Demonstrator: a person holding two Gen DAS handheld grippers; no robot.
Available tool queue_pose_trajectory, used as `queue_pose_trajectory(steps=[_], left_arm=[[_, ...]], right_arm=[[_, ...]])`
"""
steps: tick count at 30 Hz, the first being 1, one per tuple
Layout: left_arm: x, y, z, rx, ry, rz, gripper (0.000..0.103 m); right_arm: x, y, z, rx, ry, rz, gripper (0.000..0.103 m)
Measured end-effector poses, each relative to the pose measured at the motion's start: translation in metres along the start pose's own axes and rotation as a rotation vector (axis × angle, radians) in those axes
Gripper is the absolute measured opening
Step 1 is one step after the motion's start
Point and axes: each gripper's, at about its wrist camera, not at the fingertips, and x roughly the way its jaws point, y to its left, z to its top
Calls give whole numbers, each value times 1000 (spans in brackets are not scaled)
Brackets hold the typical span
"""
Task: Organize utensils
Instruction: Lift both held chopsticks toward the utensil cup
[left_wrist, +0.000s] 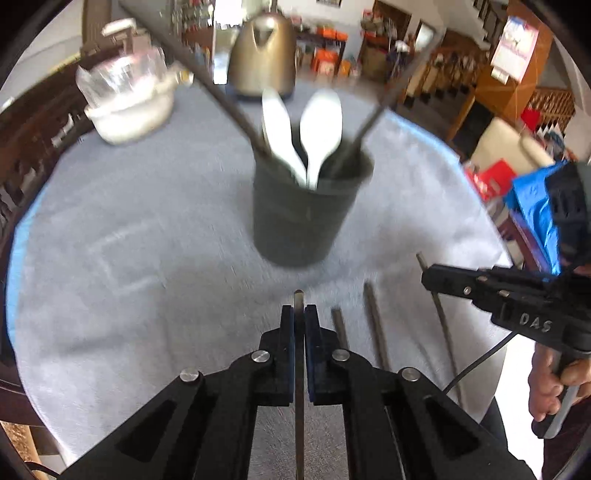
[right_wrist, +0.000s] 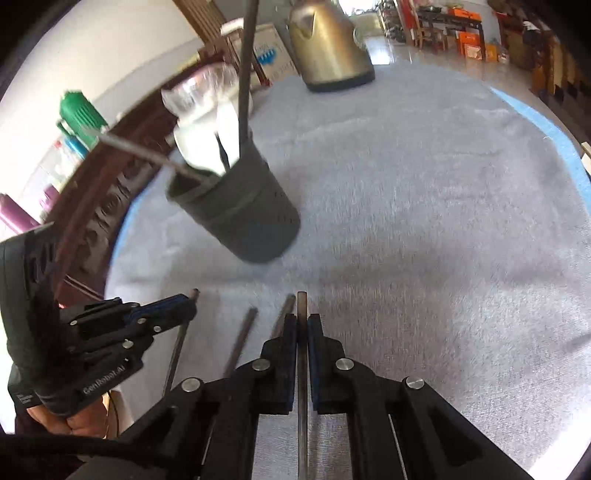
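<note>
A chopstick (left_wrist: 298, 301) is being clamped in the left gripper (left_wrist: 299, 314), another chopstick (right_wrist: 301, 301) in the right gripper (right_wrist: 302, 321). The holder cup (left_wrist: 299, 218) is being seen ahead, apart. "DAS" and, seemingly, "GenRobot.AI" are being shown on the housings

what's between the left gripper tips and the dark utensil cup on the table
Only bare grey tablecloth. In the left wrist view, nothing lies between the left gripper, shut on a thin dark chopstick, and the dark round cup.

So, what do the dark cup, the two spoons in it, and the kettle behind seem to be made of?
The cup: probably matte plastic, dark grey-green and dull, with no glints; blur leaves this open.
The two spoons: white and smooth with a soft sheen, so ceramic or plastic; I cannot tell which.
The kettle: metal, brushed and bronze-toned, judging by the bright streaked reflections on its body.
</note>
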Motion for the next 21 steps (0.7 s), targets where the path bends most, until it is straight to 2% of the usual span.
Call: queue_pose_trajectory(steps=[5,10,14,21], left_arm=[[-37,5,23,-37,-142,14,5],[-69,6,32,-74,-243,35,5],[-96,9,37,-90,-326,36,5],[-134,12,55,-105,-452,58,5]], right_arm=[[-34,8,7,-39,-159,41,6],[-67,17,7,-79,-328,79,6],[-99,28,7,-109,-463,78,6],[-130,44,18,-133,-641,52,6]])
